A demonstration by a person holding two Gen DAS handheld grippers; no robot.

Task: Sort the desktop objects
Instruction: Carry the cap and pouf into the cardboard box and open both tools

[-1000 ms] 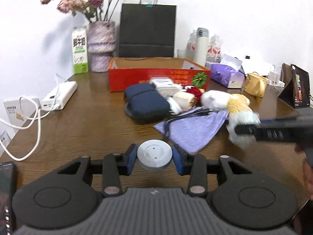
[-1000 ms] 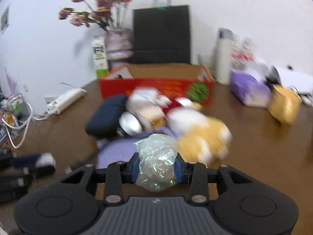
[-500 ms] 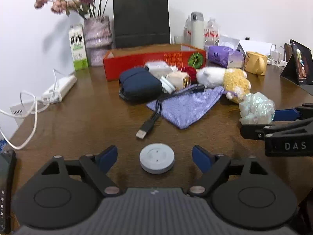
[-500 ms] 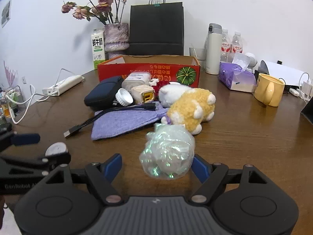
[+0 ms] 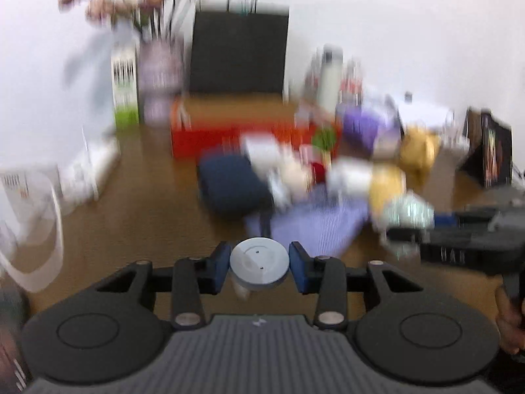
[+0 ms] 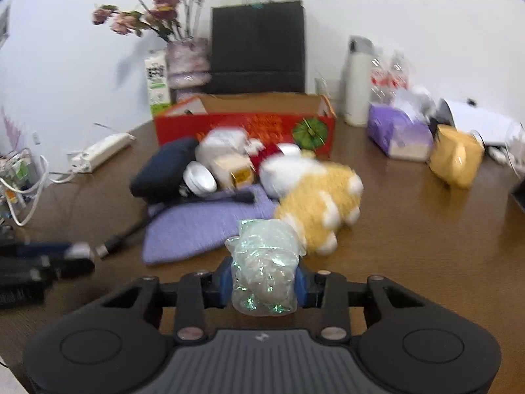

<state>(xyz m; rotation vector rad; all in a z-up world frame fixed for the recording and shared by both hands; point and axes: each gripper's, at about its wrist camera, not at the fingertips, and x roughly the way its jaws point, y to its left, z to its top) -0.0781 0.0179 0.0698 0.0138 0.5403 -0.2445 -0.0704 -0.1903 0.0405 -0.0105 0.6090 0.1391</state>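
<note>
My left gripper (image 5: 259, 267) is shut on a round grey-white puck (image 5: 259, 264) and holds it above the brown table. My right gripper (image 6: 264, 284) is shut on a shiny iridescent plastic bundle (image 6: 264, 269); it also shows at the right of the left wrist view (image 5: 407, 211). Ahead lies a pile: a purple cloth pouch (image 6: 203, 226), a yellow and white plush toy (image 6: 315, 193), a navy case (image 6: 160, 170), a black USB cable (image 6: 131, 229) and small white items. An open red cardboard box (image 6: 246, 124) stands behind the pile.
Behind the box stand a black paper bag (image 6: 257, 46), a vase of dried flowers (image 6: 188, 62) and a milk carton (image 6: 157, 80). A white flask (image 6: 357, 82), purple tissue box (image 6: 397, 131) and yellow mug (image 6: 456, 154) stand at right. A power strip (image 6: 101, 151) and cables lie at left.
Both grippers were open half a second ago with the puck and the bundle resting on the table. Now each has shut on its object and moved forward toward the pile; the left view is motion-blurred.
</note>
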